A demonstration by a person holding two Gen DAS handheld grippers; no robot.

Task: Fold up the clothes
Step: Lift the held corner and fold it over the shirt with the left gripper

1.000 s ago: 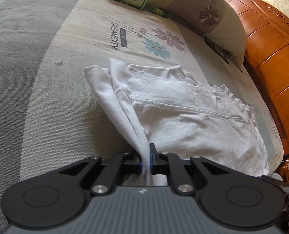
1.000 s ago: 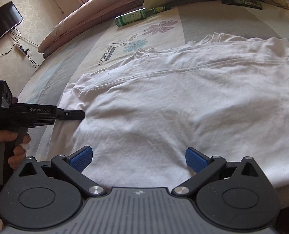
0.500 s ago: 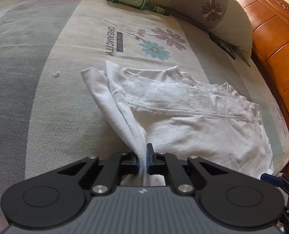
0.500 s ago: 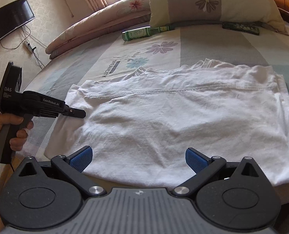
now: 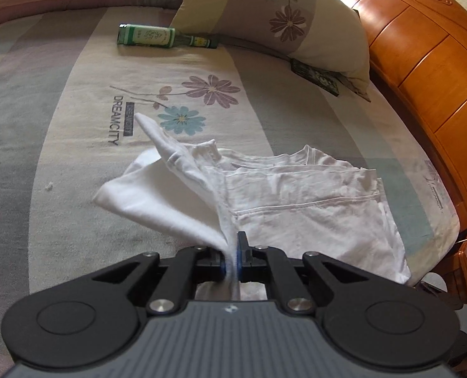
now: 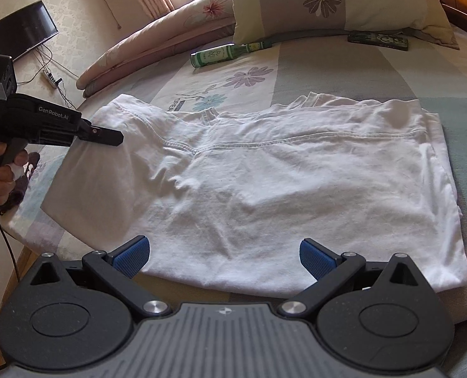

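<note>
While my left claw point(image 5: 231, 263) stays clenched on the shirt's point(image 6: 296, 182) edge, that flap now lifts higher at frame centre, probably starting a fold; my right claw point(image 6: 222, 258) hangs released.

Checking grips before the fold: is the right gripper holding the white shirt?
No, the right gripper is open, its blue pads spread apart above the white shirt.

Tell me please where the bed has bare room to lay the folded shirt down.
Free: the grey-striped sheet left of the white cotton shirt, and the flower-printed strip between the shirt and the green glass bottle. Crowded: near the floral pillow and dark flat packet. The left hand-held gripper grips the shirt.
</note>
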